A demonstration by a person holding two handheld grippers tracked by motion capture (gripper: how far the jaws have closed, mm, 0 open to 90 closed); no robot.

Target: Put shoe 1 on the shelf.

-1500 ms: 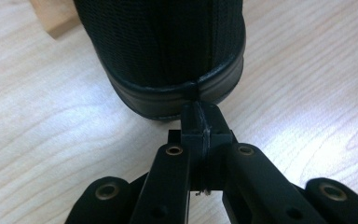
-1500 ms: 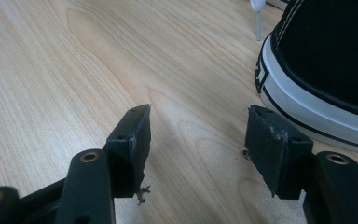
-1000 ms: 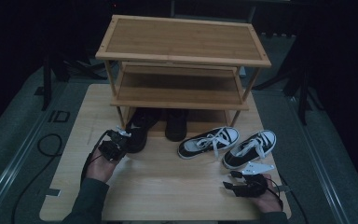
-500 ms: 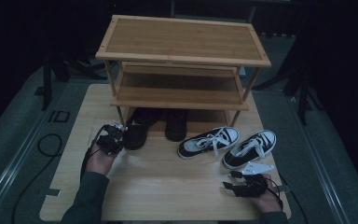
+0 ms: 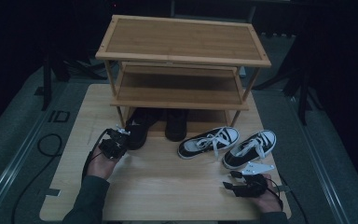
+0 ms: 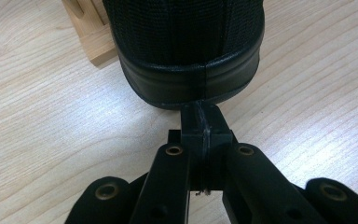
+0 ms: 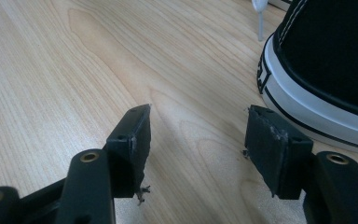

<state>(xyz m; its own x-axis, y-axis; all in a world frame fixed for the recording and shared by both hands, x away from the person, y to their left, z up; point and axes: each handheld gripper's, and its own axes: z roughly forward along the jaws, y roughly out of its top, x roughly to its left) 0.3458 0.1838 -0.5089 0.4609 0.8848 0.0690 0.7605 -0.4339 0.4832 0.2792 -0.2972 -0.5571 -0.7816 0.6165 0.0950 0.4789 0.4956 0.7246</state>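
A black shoe (image 5: 139,129) stands under the wooden rack's lowest shelf, heel toward me, with a second black shoe (image 5: 175,125) to its right. My left gripper (image 5: 121,140) is shut with nothing between its pads. In the left gripper view its tips (image 6: 200,112) rest right at the base of the black shoe's heel (image 6: 186,51). Two black-and-white sneakers (image 5: 208,141) (image 5: 250,148) lie on the table to the right. My right gripper (image 5: 230,179) stands open at the table's front right. In the right gripper view, its jaws (image 7: 198,128) hold nothing, and a sneaker's heel (image 7: 326,70) lies just beyond the right jaw.
A three-tier wooden shoe rack (image 5: 182,46) stands at the back of the light wooden table (image 5: 168,186). One rack leg (image 6: 91,28) is just left of the black shoe's heel. Dark floor and cables surround the table.
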